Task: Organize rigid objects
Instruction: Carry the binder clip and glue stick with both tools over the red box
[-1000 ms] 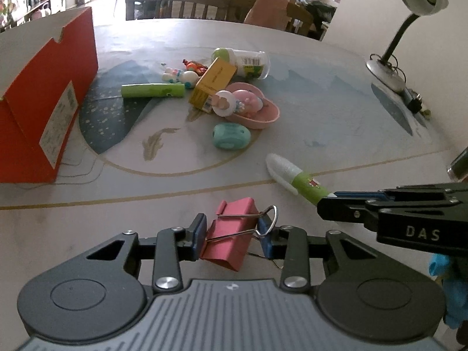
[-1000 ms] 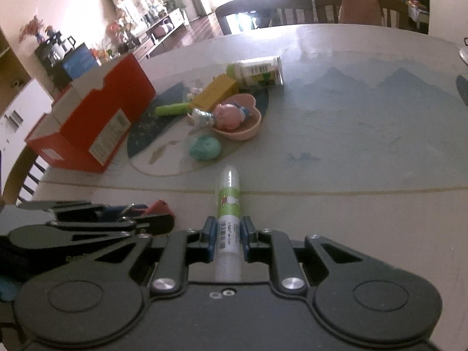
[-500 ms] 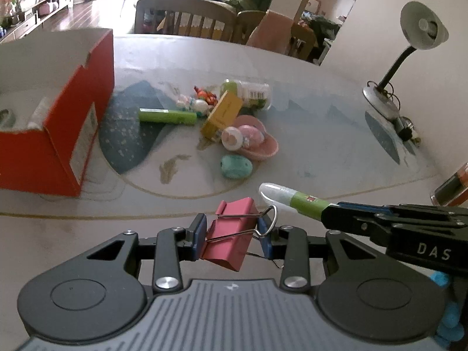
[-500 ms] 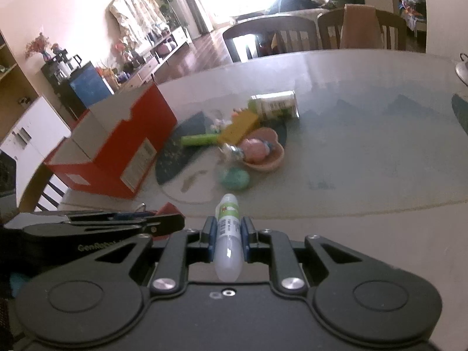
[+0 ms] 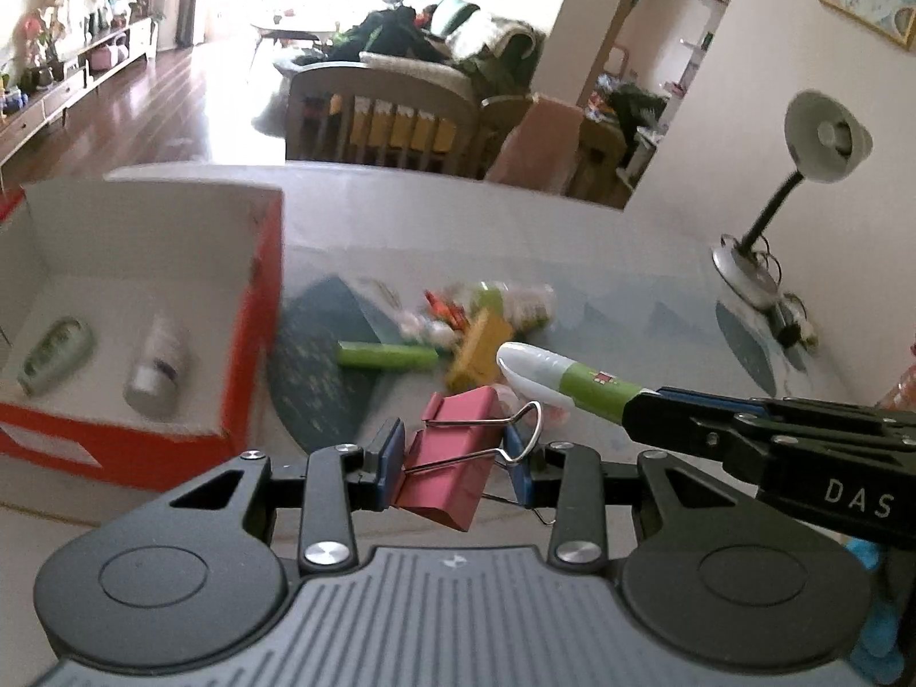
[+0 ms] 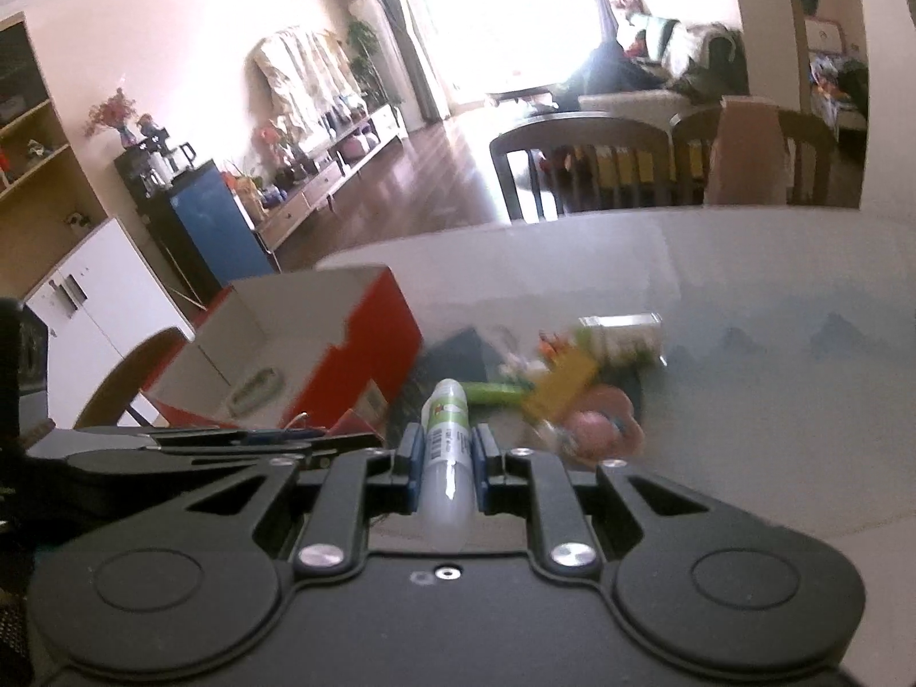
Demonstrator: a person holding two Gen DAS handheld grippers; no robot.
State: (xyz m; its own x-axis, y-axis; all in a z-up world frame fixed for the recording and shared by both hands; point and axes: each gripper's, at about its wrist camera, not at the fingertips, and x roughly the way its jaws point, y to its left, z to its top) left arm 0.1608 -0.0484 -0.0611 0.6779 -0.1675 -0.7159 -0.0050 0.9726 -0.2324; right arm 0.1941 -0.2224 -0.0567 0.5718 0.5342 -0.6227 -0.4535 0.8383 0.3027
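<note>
**Ana:** Carrying two loads at once looks like the risky part. The left gripper (image 5: 455,461) is clamped on a red metal binder clip with wire handles (image 5: 452,458), above the table (image 5: 630,263) on the near side of the open red cardboard box with a white inside (image 5: 252,355).

**Ben:** And the right gripper (image 6: 447,466) is clenched around a slim white tube with a green label (image 6: 446,429), also near that box, just beyond its near corner.

**Ana:** The clip sits tilted between the pads, one wire handle hooked past the blue pad. Judging by that, it could twist or spring out if the hand swings.

**Ben:** The tube is smooth and round and sticks well out in front, so it might slide forward, or its tip could knock the box wall.

**Ana:** Both grippers are close together beside the box; they could bump on the way in.

**Ben:** Two bottles already lie inside the box: a pale green bottle (image 5: 57,355) and a white bottle (image 5: 157,369). A dropped item could land on them and bounce out.
</note>
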